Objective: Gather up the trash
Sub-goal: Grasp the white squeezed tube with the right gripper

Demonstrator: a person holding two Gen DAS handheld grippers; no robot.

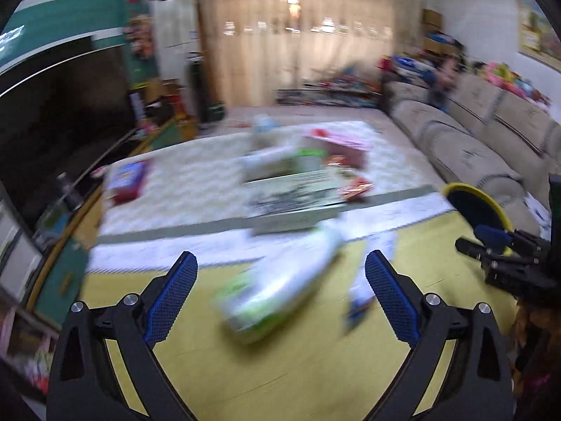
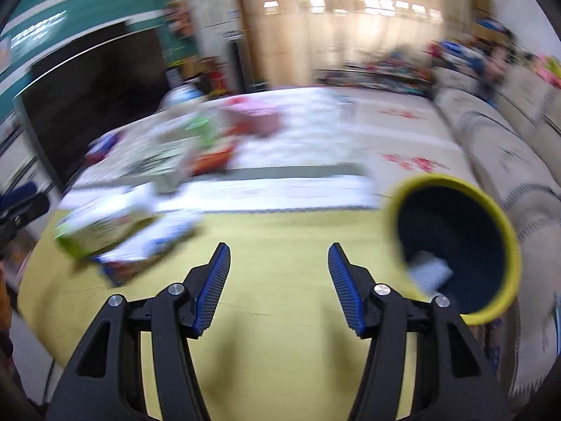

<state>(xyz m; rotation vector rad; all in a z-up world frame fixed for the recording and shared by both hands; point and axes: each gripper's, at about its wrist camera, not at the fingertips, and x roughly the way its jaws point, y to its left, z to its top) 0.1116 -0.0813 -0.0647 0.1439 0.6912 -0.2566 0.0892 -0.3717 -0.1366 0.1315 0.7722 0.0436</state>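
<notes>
A blurred green-and-white package (image 1: 277, 291) lies on the yellow mat (image 1: 298, 368). My left gripper (image 1: 280, 254) stands wide open over it, and neither pad touches it. A small white-and-blue wrapper (image 1: 363, 287) lies just to its right. The dark bin with a yellow rim (image 2: 455, 245) stands at the right with a white scrap (image 2: 429, 270) inside. My right gripper (image 2: 279, 251) is open beside the bin, over bare mat, with nothing between its fingers. In the right wrist view the package (image 2: 94, 231) and the wrapper (image 2: 150, 245) lie to the left.
Boxes and colourful wrappers (image 1: 298, 182) are piled on the white rug (image 1: 196, 175) beyond the mat. A beige sofa (image 1: 473, 147) runs along the right, a dark television (image 1: 63, 105) along the left. A person (image 1: 441, 80) stands far back by the sofa.
</notes>
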